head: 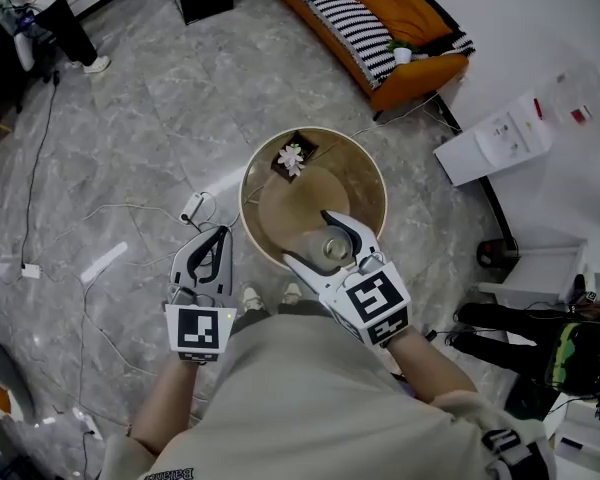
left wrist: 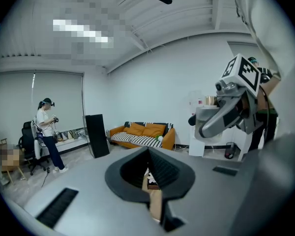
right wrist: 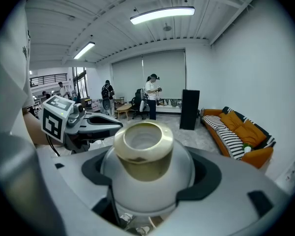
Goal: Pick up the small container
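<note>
Table point(head: 368, 190) as landmark; your right gripper point(head: 310, 238) sits over its near edge, jaws clamped on the container point(right wrist: 143, 154); it looks lifted clear, so the pick-up seems done; left gripper point(head: 216, 233) closed, empty, beside the near-left rim.

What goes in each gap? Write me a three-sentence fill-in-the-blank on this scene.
The small container sits in the jaws of the right gripper, over a table that is ___ in shape.
The left gripper holds ___.
The sofa's plain cushions are ___.
Missing words: round; nothing; orange.
</note>
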Available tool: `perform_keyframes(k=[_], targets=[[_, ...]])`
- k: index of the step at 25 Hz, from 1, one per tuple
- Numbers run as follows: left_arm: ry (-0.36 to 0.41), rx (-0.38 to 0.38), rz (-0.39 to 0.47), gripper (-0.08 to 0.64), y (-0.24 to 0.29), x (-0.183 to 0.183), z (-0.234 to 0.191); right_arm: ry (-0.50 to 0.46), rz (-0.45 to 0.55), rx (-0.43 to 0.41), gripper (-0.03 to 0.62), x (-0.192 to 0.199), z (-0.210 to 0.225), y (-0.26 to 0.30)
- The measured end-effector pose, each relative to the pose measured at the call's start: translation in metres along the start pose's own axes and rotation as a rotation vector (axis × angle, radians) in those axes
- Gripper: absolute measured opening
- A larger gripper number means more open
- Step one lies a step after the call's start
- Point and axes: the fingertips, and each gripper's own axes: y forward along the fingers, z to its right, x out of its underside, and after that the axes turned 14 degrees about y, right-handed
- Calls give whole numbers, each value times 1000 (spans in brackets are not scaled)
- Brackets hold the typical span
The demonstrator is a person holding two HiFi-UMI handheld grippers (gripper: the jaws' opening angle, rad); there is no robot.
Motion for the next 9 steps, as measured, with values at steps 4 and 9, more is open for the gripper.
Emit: perform_keyframes(k=[4, 9], targets=[[0, -4, 7, 5, -6, 1, -1, -7, 2, 1, 339, 1, -4, -1], [18, -6, 12, 5, -15, 0, 1, -14, -2, 5, 338, 3, -9, -3]])
